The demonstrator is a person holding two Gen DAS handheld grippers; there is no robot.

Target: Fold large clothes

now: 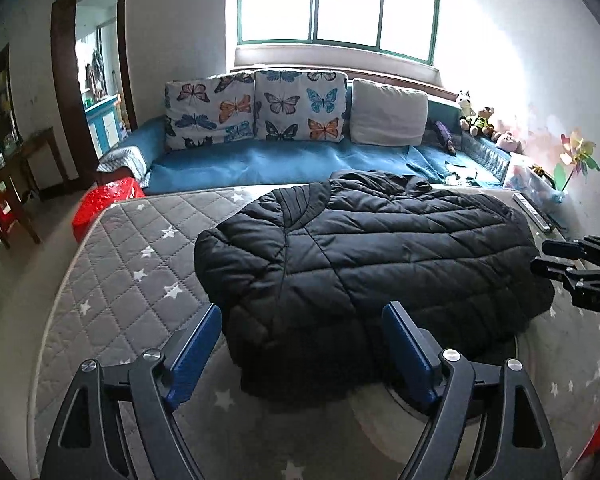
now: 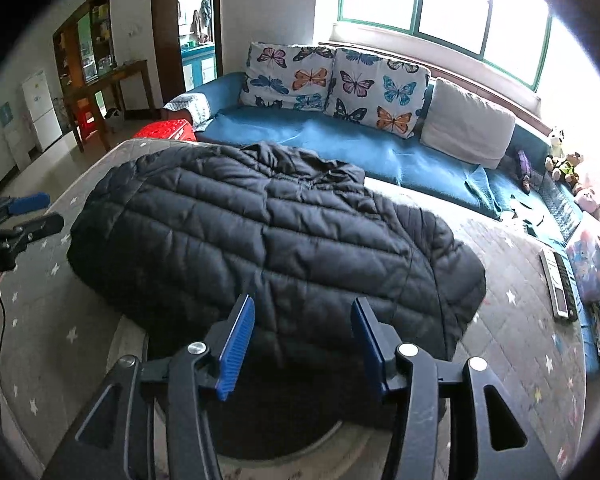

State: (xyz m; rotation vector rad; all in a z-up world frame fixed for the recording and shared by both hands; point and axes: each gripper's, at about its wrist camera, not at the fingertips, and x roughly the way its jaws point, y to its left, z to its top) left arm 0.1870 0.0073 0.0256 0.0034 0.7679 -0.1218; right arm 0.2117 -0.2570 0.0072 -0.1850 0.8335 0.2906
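Observation:
A black quilted puffer jacket (image 1: 364,264) lies spread on a grey star-patterned mattress (image 1: 132,264); it also shows in the right wrist view (image 2: 268,240), with its collar towards the sofa. My left gripper (image 1: 302,328) is open and empty, hovering over the jacket's near edge. My right gripper (image 2: 302,332) is open and empty, hovering over the jacket's near hem. The right gripper shows at the right edge of the left wrist view (image 1: 576,268). The left gripper shows at the left edge of the right wrist view (image 2: 24,216).
A blue sofa (image 1: 284,160) with butterfly cushions (image 1: 256,108) stands behind the mattress under a window. A red plastic stool (image 1: 100,204) is at the mattress's far left corner. Remote controls (image 2: 560,280) lie at the mattress's right edge. Soft toys (image 1: 480,120) sit on the sofa's right end.

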